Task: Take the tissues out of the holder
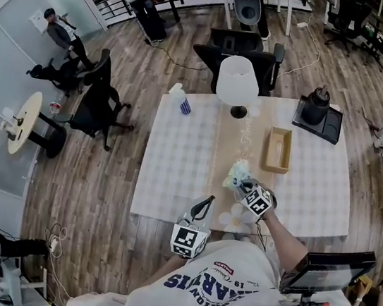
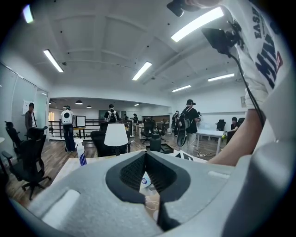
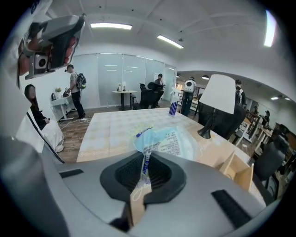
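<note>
Right gripper (image 3: 147,159) is clenched on the thin edge of the tissue pack (image 3: 167,141). The pack sticks out past the tips, over the front part of the surface (image 1: 176,161). The wooden holder (image 1: 277,150) sits apart from it, further back, right of the lamp (image 1: 238,81). Left gripper (image 2: 146,155) is closed on nothing, at the surface's front edge.

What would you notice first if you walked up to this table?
The right tongs are pinching a crinkly blue-and-white tissue pack over the front part of the pale table. Just behind it sits the open wooden holder, and a white lamp stands near the table's far edge.
</note>
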The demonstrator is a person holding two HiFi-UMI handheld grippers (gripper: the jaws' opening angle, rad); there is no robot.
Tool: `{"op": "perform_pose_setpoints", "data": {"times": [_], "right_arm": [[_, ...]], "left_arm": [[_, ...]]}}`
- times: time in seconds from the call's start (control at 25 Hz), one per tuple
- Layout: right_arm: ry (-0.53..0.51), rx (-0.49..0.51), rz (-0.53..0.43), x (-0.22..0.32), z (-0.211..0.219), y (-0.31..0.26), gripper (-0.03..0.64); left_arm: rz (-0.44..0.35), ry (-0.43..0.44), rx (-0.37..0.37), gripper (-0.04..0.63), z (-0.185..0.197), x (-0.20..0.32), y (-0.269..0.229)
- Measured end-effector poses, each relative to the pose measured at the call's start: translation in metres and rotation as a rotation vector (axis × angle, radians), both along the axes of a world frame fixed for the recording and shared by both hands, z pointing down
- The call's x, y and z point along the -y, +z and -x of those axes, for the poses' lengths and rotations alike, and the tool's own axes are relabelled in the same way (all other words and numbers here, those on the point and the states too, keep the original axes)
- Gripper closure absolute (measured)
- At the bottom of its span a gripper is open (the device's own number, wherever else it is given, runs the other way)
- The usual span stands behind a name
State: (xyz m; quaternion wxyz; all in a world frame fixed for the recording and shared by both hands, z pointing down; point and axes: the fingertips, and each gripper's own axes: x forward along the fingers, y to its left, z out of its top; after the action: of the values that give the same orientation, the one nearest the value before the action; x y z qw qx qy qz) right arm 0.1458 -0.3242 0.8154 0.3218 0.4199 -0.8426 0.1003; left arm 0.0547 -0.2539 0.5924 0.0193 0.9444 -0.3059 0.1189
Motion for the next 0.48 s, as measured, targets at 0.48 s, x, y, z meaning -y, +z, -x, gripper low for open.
{"op": "perform_pose_setpoints", "data": {"times": [0.48], "right_arm": [[0.053, 0.008, 0.135, -0.021, -0.015, 0.068, 0.601]], "left_arm": [[-0.004, 0.011, 0.011, 0.589, -0.002, -0.004, -0.001]]}}
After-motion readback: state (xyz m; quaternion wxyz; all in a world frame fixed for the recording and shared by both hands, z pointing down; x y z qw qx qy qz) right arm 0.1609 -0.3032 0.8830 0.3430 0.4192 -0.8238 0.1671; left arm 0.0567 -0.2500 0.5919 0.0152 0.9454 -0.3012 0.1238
